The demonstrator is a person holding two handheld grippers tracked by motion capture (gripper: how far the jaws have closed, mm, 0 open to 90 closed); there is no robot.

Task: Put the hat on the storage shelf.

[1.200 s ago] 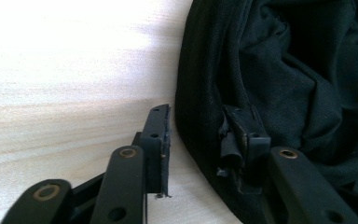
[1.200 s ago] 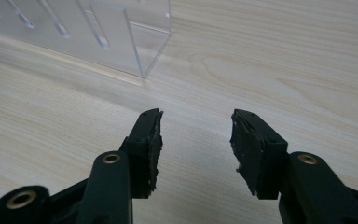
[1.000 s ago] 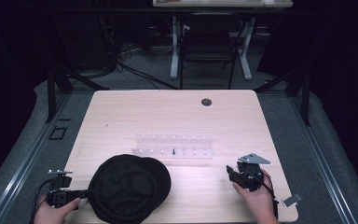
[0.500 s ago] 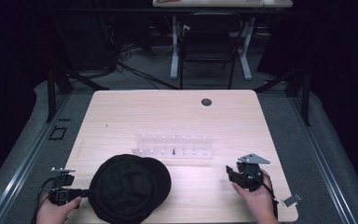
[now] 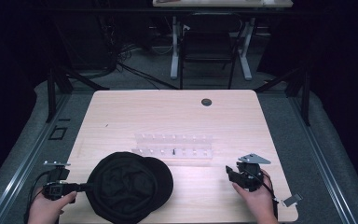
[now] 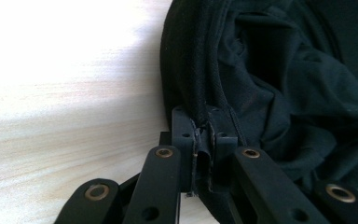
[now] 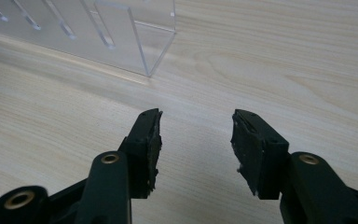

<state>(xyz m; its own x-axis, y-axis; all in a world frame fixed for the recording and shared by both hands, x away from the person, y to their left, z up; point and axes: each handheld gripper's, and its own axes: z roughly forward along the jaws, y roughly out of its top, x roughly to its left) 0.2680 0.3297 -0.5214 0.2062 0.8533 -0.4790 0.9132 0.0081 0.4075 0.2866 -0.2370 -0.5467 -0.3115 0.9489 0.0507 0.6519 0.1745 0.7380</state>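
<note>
A black fabric cap (image 5: 128,186) lies crumpled on the near left of the wooden table (image 5: 168,112). My left gripper (image 5: 85,187) reaches in from the left edge and is shut on the cap's stitched rim. In the left gripper view the rim of the cap (image 6: 298,93) is pinched between the pads of my left gripper (image 6: 204,135). My right gripper (image 5: 230,173) rests at the near right, open, apart from the cap. In the right gripper view my right gripper (image 7: 196,135) has only bare wood between its fingers.
A clear acrylic slotted rack (image 5: 172,145) lies across the table's middle, with a small dark piece (image 5: 174,151) in it; its corner (image 7: 121,37) stands just ahead of the right gripper. A round cable hole (image 5: 206,101) sits at the far side. A chair stands beyond the table.
The cap's left edge has been drawn slightly toward the left gripper. The right hand has not moved.
</note>
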